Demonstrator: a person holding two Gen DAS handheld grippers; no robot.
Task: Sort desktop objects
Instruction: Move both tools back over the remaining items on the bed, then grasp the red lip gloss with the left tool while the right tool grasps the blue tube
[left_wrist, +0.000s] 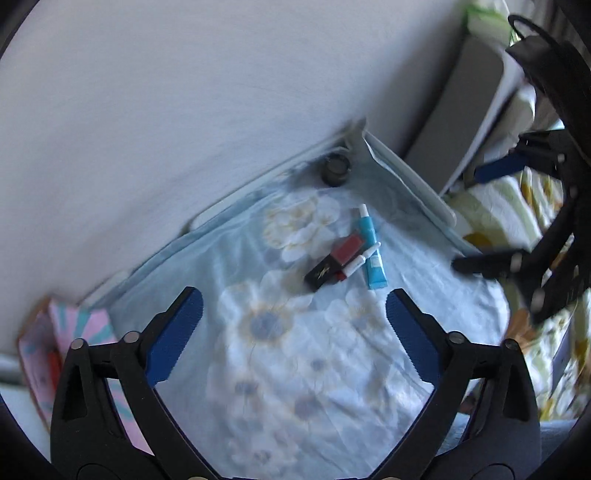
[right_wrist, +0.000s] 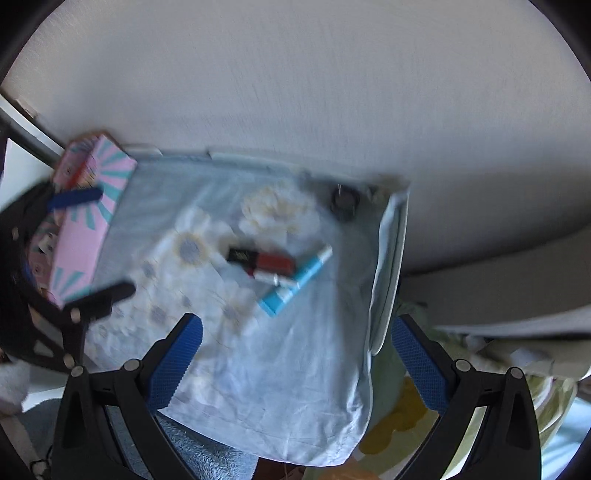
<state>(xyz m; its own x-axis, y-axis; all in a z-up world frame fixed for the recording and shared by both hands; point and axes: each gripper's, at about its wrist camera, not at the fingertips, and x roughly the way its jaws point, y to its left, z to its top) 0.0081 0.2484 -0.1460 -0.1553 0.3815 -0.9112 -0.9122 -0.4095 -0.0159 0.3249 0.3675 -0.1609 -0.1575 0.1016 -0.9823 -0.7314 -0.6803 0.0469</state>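
Nearest me, my left gripper (left_wrist: 294, 334) and right gripper (right_wrist: 296, 360) both hang spread wide over the floral cloth (left_wrist: 314, 369), nothing between the pads. Toward the cloth's middle lie the blue tube (left_wrist: 372, 254), the red-and-black lipstick box (left_wrist: 334, 260) and a slim white stick (left_wrist: 360, 263), all touching. They look light, stiff and slick; I'd pinch the tube across its flat body. A small dark jar (left_wrist: 335, 169) sits at the cloth's far edge.

Soft daylight, heavy motion blur, fisheye-warped dark edges.
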